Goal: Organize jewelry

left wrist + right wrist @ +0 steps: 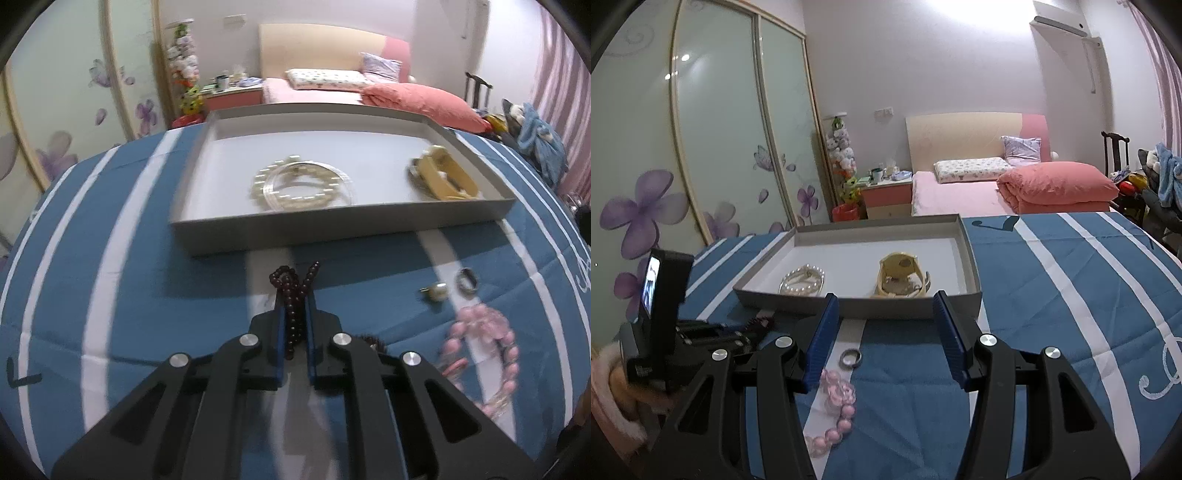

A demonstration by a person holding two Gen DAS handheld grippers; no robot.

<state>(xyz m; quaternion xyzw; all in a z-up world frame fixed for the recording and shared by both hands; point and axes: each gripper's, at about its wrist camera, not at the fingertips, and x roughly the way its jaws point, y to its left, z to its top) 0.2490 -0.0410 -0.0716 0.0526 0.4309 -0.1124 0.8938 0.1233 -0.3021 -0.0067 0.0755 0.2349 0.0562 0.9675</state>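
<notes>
My left gripper (295,295) is shut on a dark red bead string (293,291), held just in front of the grey tray (295,234). In the tray lie a pearl bracelet (295,184) and a gold watch (443,173). On the blue striped cloth to the right lie a pearl earring (437,291), a ring (467,281) and a pink bead bracelet (484,354). My right gripper (884,302) is open and empty, above the ring (850,357) and the pink bracelet (836,406), in front of the tray (871,308).
The left gripper with its camera (661,314) is at the left in the right wrist view. A bed (979,192) and a wardrobe (701,147) stand behind the striped surface (1071,295).
</notes>
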